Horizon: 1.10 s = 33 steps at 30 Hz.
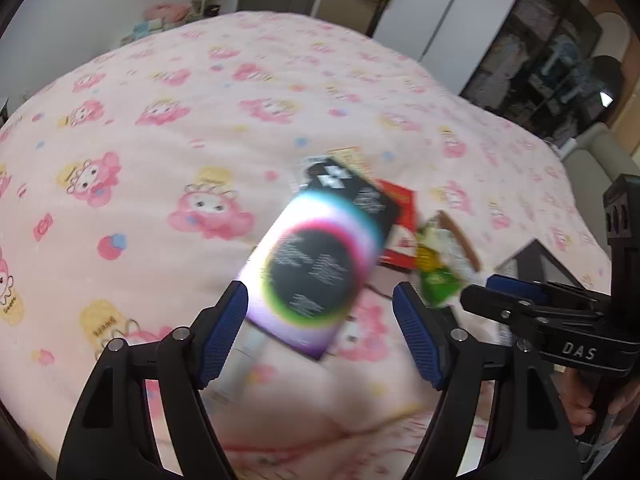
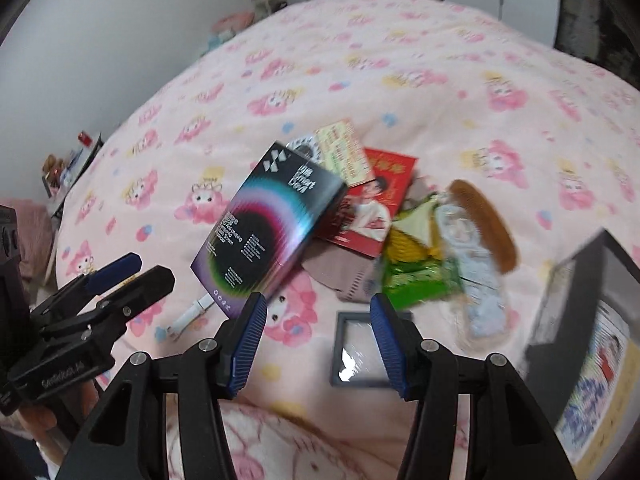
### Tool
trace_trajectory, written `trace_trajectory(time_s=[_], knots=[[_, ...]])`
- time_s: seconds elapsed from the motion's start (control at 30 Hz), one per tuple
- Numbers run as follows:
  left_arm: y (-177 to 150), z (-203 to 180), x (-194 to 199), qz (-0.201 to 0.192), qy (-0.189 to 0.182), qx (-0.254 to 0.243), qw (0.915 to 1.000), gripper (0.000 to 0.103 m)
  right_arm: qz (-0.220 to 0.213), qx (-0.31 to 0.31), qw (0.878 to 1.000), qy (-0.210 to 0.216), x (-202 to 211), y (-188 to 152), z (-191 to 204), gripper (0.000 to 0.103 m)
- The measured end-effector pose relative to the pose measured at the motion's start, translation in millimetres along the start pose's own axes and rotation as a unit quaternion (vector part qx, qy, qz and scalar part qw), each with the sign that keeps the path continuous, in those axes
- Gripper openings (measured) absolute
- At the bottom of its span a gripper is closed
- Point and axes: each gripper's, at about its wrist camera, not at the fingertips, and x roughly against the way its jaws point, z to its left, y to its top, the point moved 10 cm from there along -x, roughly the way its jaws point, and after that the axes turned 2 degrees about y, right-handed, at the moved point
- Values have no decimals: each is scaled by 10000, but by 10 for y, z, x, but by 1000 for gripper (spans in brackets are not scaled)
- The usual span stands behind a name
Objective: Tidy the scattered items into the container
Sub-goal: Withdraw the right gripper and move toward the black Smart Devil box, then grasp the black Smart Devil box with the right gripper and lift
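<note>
Both grippers hang wide open over the pink bedspread [image 2: 360, 60]: left gripper [image 1: 320, 336] facing the screen protector box [image 1: 316, 268] (blurry), right gripper [image 2: 318, 344] above a small grey frame [image 2: 360, 350].

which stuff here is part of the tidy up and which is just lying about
For the job: black box with rainbow ring, red booklet, green snack packet, brown comb, grey frame, dark container.

Just there: pink bedspread, wardrobe.
</note>
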Motion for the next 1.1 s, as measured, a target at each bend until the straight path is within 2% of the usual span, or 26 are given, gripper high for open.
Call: trace_trajectory(time_s=[0.2,0.23,0.27,0.3,0.37,0.43,0.53,0.57,0.7,0.77,0.83,0.87,0.97,1.03,1.1], knots=[[83,422,-421,260,59,400,9988,75,621,-22,9979,189,-532,-7,-16,51],[97,473,-506,292,54,467,9985,66,689,-41,9974,212,-592,-9,-32,51],[104,529,-584,327,78,566,9978,41,748,-89,9969,226,-656,-6,-59,51],[93,598,-674,417,187,677,9967,34,803,-176,9964,223,-721,-5,-97,51],[65,694,-811,526,319,784,9950,33,842,-260,9957,281,-803,5,-120,51],[60,697,-867,534,77,924,9943,34,879,-302,9950,369,-863,8,-126,51],[33,658,-916,662,-192,1005,9925,47,934,-320,9944,390,-930,0,-152,51],[11,633,-931,742,-248,1014,9918,49,946,-324,9942,404,-944,-5,-152,51],[-188,436,-956,1223,-647,1014,9852,50,1008,-343,9924,620,-1018,-17,-94,51],[-300,257,-916,1482,-974,884,9802,50,1007,-313,9925,625,-1046,-19,-83,51],[-339,128,-855,1554,-1267,854,9760,50,980,-328,9928,599,-1061,-17,-88,51],[-321,103,-829,1490,-1295,861,9765,50,971,-372,9927,604,-1041,-58,-102,51],[-245,200,-936,1301,-893,920,9832,50,958,-508,9919,661,-1091,-43,-131,53],[-244,151,-1044,1403,-1019,967,9801,51,933,-517,9921,664,-1101,-29,-132,55],[-248,53,-1045,1471,-1063,911,9792,47,902,-512,9911,840,-1120,2,-85,54]])
